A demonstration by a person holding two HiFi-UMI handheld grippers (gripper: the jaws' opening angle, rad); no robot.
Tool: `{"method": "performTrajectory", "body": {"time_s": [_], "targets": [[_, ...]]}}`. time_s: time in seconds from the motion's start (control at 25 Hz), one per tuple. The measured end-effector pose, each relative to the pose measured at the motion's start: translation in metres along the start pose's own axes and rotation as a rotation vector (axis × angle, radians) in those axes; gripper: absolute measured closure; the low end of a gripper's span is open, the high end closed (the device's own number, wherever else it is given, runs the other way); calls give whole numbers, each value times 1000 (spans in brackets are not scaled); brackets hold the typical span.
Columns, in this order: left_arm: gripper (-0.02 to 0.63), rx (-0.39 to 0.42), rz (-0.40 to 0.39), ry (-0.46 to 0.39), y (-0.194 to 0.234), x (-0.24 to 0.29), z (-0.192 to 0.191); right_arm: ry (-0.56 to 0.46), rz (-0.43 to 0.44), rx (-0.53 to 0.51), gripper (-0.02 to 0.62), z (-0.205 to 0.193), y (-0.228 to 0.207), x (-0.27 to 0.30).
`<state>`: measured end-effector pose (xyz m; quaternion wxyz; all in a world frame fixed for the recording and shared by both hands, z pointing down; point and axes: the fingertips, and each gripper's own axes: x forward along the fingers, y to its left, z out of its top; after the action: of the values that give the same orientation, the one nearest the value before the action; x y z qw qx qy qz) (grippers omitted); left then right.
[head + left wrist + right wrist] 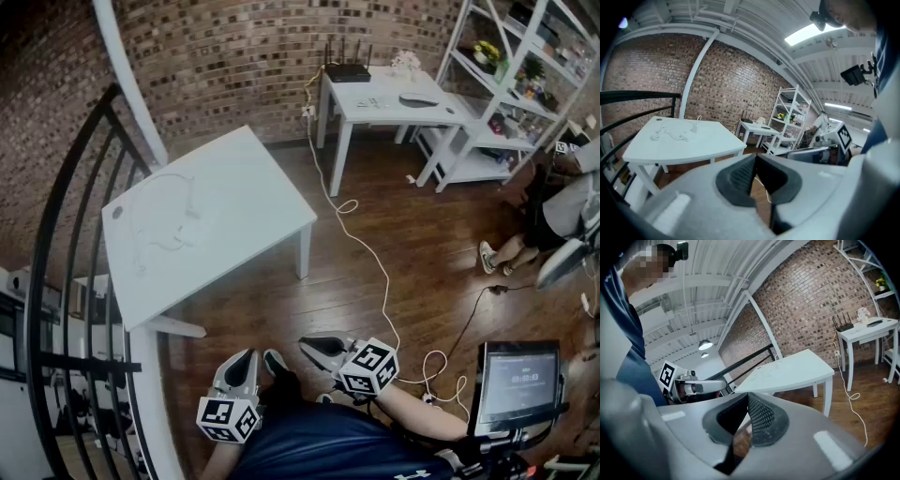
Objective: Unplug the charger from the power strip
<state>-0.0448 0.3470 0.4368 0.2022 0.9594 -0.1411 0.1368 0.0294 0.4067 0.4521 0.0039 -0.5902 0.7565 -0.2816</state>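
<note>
Holding nothing in left gripper [248, 361] or right gripper [314, 347], both pressed together. Reach table [253, 202], spread jaws, pull charger [695, 128] straight.

The table [211, 211] at your eleven o'clock is white, the brick wall [234, 66] red-brown, the plank floor [427, 225] dark brown; the marker cubes [371, 367] at six o'clock carry black-and-white squares.

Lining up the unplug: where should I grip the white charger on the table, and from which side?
Probably by its body: pinch the charger across its side faces from above. It stands up off the white table, and its cable coils away to its left in the left gripper view, so approach from its right.
</note>
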Motion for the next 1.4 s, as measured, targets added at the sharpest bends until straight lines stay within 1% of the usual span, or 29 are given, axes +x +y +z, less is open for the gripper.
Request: {"method": "performTrajectory", "body": {"time_s": [0.08,0.12,0.32,0.4,0.52,0.68,0.72,0.8,0.88,0.92,0.96,1.04,1.08,1.24,1.36,1.4], "targets": [[600,5,28,-16,15,6,14,7,24,-9,586,16,-6,14],[600,9,35,-24,23,11,20,7,22,-13,586,24,-12,21],[600,20,28,-42,81,48,53,-18,-73,-8,586,62,-51,65],[600,13,34,-43,107,54,71,-12,-94,-30,586,82,-56,88],[600,2,69,-49,145,52,93,10,-107,-64,586,108,-57,118],[600,-38,98,-62,183,50,83,28,-137,-84,586,108,-67,138],[600,-38,103,-70,190,54,83,25,-144,-98,586,111,-74,140],[598,-24,91,-78,187,74,97,7,-156,-119,586,133,-97,134],[518,-15,84,-67,171,93,119,3,-151,-124,586,163,-122,126],[503,-20,112,-62,170,93,128,17,-135,-124,586,173,-130,130],[488,-30,163,-61,177,89,132,38,-111,-126,586,178,-136,141],[468,-49,264,-64,204,82,127,80,-62,-148,586,176,-148,177],[456,-53,298,-63,218,83,123,95,-42,-168,586,174,-155,197],[408,-69,397,-19,266,109,117,148,40,-255,586,182,-185,275],[394,-101,460,35,292,142,122,206,104,-331,586,194,-207,332],[390,-100,476,57,299,154,122,229,126,-360,586,194,-214,349]]}}
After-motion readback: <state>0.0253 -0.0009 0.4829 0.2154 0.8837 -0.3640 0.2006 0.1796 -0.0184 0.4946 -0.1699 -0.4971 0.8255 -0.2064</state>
